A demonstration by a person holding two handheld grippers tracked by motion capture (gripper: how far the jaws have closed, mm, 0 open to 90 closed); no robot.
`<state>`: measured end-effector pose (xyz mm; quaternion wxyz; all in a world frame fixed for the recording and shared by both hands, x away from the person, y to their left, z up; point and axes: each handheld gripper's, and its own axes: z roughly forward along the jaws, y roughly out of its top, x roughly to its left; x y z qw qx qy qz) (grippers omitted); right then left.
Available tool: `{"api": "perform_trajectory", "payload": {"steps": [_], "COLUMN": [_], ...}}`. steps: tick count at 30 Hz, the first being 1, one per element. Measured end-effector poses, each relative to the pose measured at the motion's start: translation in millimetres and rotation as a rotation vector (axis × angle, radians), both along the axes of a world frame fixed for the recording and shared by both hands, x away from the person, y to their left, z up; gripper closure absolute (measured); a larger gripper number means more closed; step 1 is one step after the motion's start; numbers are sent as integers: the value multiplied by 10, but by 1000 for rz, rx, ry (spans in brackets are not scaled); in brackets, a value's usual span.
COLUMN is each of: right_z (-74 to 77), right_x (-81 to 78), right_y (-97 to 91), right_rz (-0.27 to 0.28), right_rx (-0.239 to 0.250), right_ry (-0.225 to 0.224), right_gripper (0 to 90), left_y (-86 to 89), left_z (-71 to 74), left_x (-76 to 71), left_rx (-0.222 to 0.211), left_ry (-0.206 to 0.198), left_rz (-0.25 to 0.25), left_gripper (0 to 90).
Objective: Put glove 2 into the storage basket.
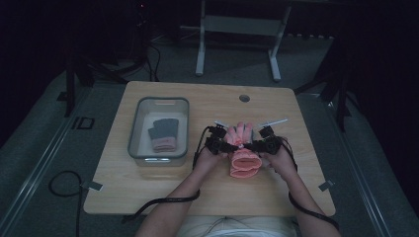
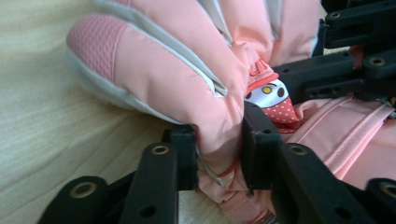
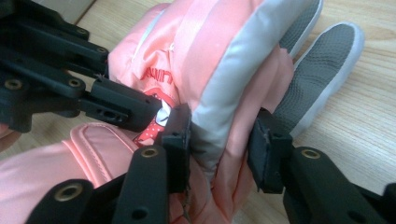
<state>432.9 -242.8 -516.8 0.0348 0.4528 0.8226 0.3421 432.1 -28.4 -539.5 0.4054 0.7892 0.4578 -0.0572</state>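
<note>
We have the pink glove [image 1: 243, 150] on the worktop [image 1: 148, 195], long axis running away from us, cuff nearest. The left claw [image 2: 218, 151] pinches its left edge, the right claw [image 3: 218, 149] its right, both clamped on padded fabric. It is puffy, grey-trimmed, with a cartoon patch.

- High view dim, underexposed; room beyond the table [image 1: 148, 197] nearly black.
- Both gripper views bright, evenly lit, soft shadows.
- Nearest jaw parts slightly soft; pink glove [image 2: 187, 70] fabric sharp.
</note>
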Motion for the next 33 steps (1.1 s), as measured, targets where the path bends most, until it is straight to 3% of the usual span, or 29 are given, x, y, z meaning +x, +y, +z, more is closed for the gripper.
{"api": "perform_trajectory", "payload": {"steps": [4,8,14,21,28,33], "right_z": [34,91,233,485,713,885], "right_x": [-17,-42,-70,-133,-145,-124], "right_y": [-32,-70,-81,-41,11,73], "right_rz": [-18,-25,-25,-15,-11,-10], "right_rx": [25,58,71,79,96,110], "right_ry": [-4,-18,-52,-111,-163,-193], "right_gripper": [650,660,668,675,676,676], "left_y": [-15,-33,-23,25,85,164], "left_z": [76,210,382,670,939,1123], "left_x": [-19,-60,-73,-118,-133,-113], "left_rx": [-2,22,26,34,37,32], "left_ry": [-17,-65,-96,-135,-186,-197], "left_rz": [3,-1,-9,-23,-10,9], "left_gripper": [729,729,743,747,748,747]}}
